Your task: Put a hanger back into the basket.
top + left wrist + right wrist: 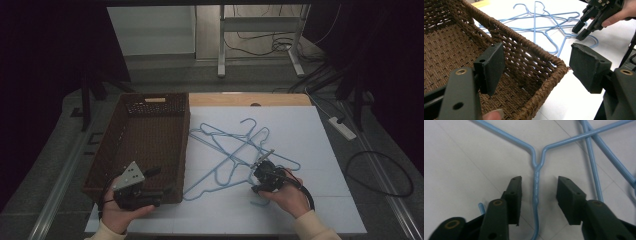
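Blue hanger's twisted neck (pixel 536 183) between parted right jaws, left jaws parted over basket (pixel 531 62).

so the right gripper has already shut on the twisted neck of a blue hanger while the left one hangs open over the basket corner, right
Not quite: the right gripper is open. In the right gripper view its jaws straddle the hanger's twisted neck without touching it. The left gripper does hang open over the basket corner.

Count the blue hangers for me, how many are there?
About 4 hangers, all in one tangled pile on the white table beside the basket. One hanger's neck lies between the right gripper's open jaws. They overlap, so the count is unsure.
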